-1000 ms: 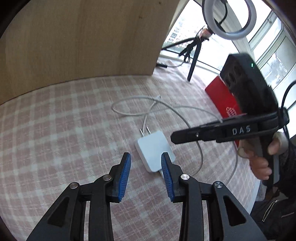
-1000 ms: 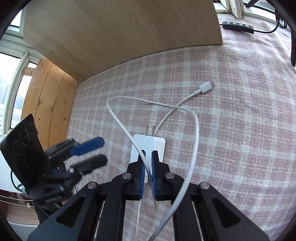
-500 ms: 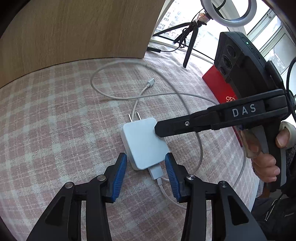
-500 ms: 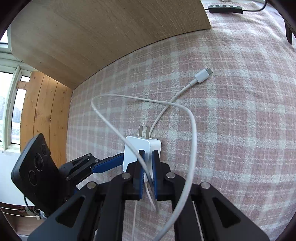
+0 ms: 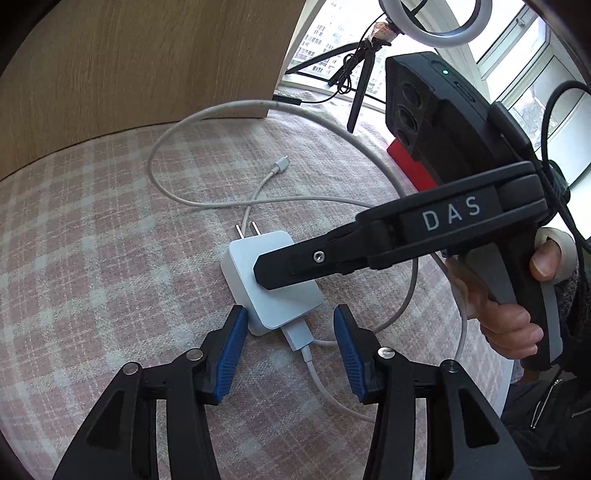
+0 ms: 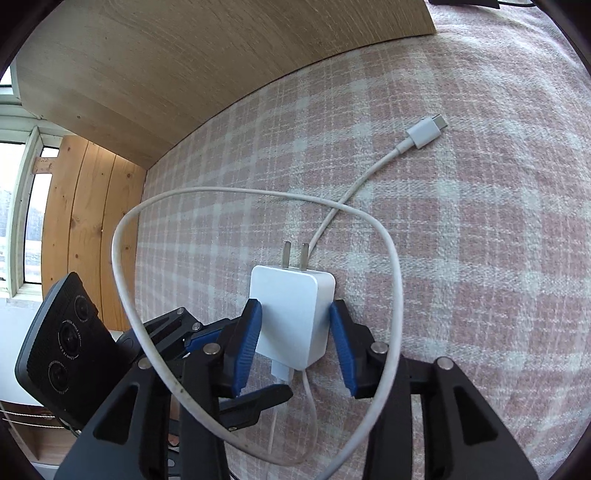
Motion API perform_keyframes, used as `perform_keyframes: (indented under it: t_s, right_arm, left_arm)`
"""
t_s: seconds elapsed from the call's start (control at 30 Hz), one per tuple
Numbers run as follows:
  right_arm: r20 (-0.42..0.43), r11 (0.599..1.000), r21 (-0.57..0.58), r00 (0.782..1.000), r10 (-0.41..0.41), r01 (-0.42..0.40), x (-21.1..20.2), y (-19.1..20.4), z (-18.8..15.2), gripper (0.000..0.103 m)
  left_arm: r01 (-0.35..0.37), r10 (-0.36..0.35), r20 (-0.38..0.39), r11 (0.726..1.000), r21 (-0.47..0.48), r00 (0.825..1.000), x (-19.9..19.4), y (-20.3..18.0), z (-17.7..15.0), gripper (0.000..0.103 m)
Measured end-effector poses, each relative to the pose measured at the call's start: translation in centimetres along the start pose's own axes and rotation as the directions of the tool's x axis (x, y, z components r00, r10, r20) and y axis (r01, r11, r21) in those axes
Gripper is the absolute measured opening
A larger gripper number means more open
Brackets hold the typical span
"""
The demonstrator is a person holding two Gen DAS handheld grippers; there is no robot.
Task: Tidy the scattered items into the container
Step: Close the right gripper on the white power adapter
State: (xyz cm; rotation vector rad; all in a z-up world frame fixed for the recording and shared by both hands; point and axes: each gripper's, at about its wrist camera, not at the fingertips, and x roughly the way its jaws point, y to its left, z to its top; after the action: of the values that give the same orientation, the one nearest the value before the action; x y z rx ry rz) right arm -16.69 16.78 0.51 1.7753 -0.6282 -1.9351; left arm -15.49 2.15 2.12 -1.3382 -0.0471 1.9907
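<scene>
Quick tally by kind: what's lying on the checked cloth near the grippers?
White charger brick: 1
White USB-C cable, plugged into the brick: 1
Total: 2

Pink plaid cloth (image 5: 92,258) over surface; wooden panel (image 5: 147,66) behind; ring light (image 5: 432,22) on tripod (image 5: 360,88); red object (image 5: 410,166) beside window

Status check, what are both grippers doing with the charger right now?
Right gripper open, straddling charger. Left gripper open beside it. Cable looped over right gripper. No container in view.
</scene>
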Motion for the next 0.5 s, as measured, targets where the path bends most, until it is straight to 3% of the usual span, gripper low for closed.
perform_keyframes:
  t_s: [0.2,0.33,0.5]
  right_arm:
    - [-0.004,1.000,-0.009,1.000,-0.014,0.014,1.0,1.0,0.3,0.042]
    - [-0.020,0.999,-0.024,0.999,-0.048,0.048,1.6,2.0,0.4,0.052]
    - [-0.003,0.994,-0.045,0.995,-0.104,0.104,2.0,3.1,0.4,0.048]
  left_arm:
    - [0.013,-0.013,0.012,1.000,-0.007,1.000,-0.2,-0.2,0.0,0.045]
    - [0.044,-0.045,0.026,0.999,0.007,0.999,-0.5,-0.9,0.0,0.045]
    - [0.038,-0.038,0.022,0.999,0.009,0.999,-0.3,-1.1,-0.2,0.045]
